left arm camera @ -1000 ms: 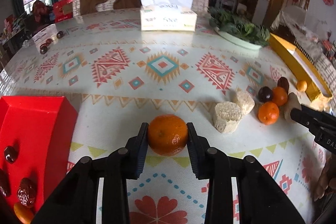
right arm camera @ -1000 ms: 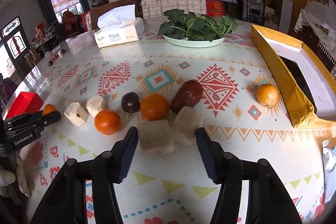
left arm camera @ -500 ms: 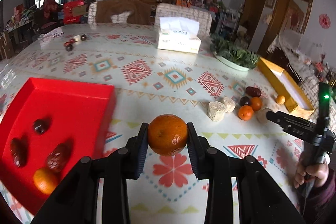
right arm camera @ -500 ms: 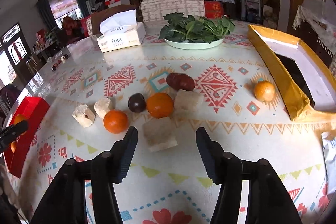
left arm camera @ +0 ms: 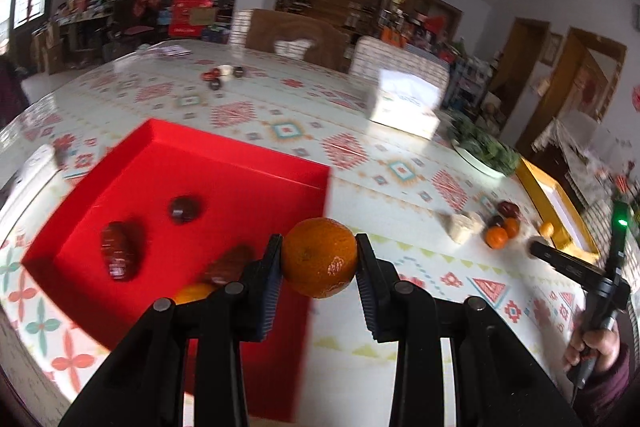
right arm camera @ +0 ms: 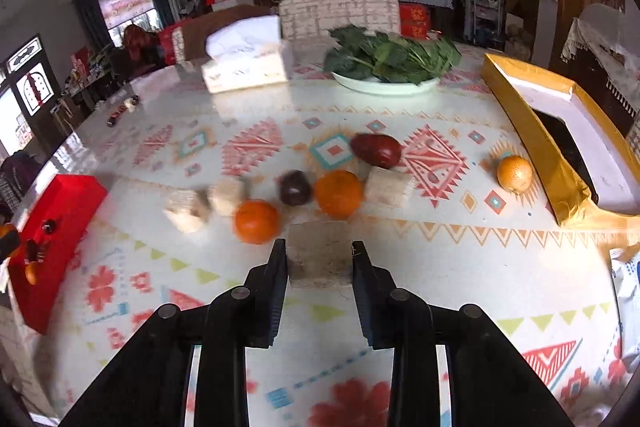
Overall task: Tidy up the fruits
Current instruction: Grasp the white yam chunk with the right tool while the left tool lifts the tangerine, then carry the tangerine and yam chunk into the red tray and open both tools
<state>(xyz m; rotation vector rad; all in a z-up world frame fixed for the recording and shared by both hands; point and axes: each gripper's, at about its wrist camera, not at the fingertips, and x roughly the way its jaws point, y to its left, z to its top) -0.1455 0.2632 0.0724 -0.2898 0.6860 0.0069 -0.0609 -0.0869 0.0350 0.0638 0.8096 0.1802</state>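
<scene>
The left tongs (left arm camera: 319, 259) clamp an orange (left arm camera: 320, 257) above the red tray's (left arm camera: 240, 163) rim, where an early release could roll it off, while the right tongs (right arm camera: 319, 259) are closing on a pale block (right arm camera: 319, 253).

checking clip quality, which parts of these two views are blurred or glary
Left wrist view: tangerine in the left gripper is sharp, red tray and table smeared. Right wrist view: beige block between closing jaws fairly sharp, loose fruit smeared, glare near tissue box.
</scene>
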